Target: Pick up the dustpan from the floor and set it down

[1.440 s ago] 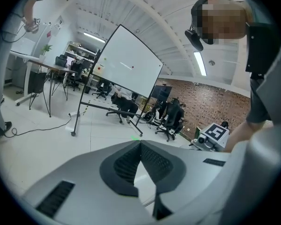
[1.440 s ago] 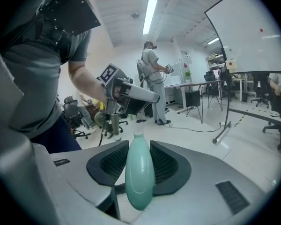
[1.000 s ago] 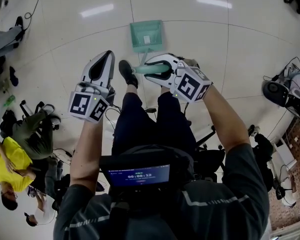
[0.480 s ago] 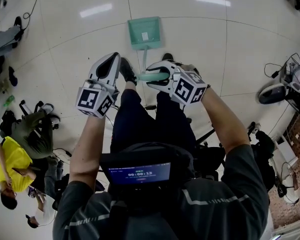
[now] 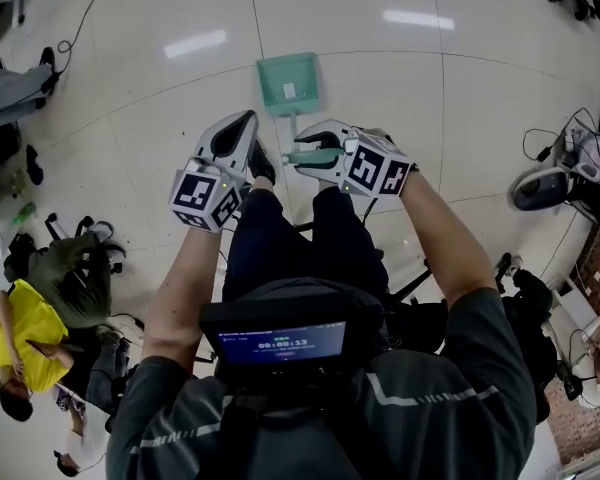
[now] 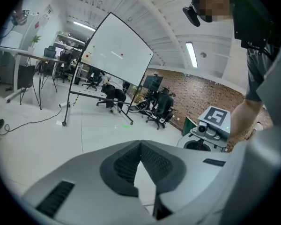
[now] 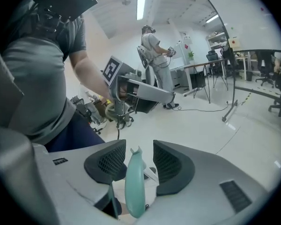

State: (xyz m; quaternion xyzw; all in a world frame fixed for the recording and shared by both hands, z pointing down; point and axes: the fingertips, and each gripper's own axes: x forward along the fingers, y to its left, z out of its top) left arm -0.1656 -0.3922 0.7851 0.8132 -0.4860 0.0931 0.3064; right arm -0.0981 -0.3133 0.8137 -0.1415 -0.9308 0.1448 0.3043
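Observation:
The green dustpan (image 5: 288, 83) stands with its pan on the pale floor, its long handle (image 5: 305, 155) rising toward me. My right gripper (image 5: 298, 155) is around the handle's top, and its jaws have just been opening. In the right gripper view the handle (image 7: 135, 186) stands between the pads of that gripper (image 7: 138, 156), leaning by the left pad with a gap to the right one. My left gripper (image 5: 242, 120) hovers just left of it. Its fingertips meet in the left gripper view (image 6: 140, 144), with nothing between them.
My legs and a dark shoe (image 5: 263, 163) are right under the grippers. A person in yellow (image 5: 20, 333) and bags lie at the left, a round machine (image 5: 550, 183) with cables at the right. A whiteboard on a stand (image 6: 114, 55) and office chairs stand farther off.
The left gripper has moved right and closer to the right gripper. Both have risen a little. The dustpan handle stays between the right jaws.

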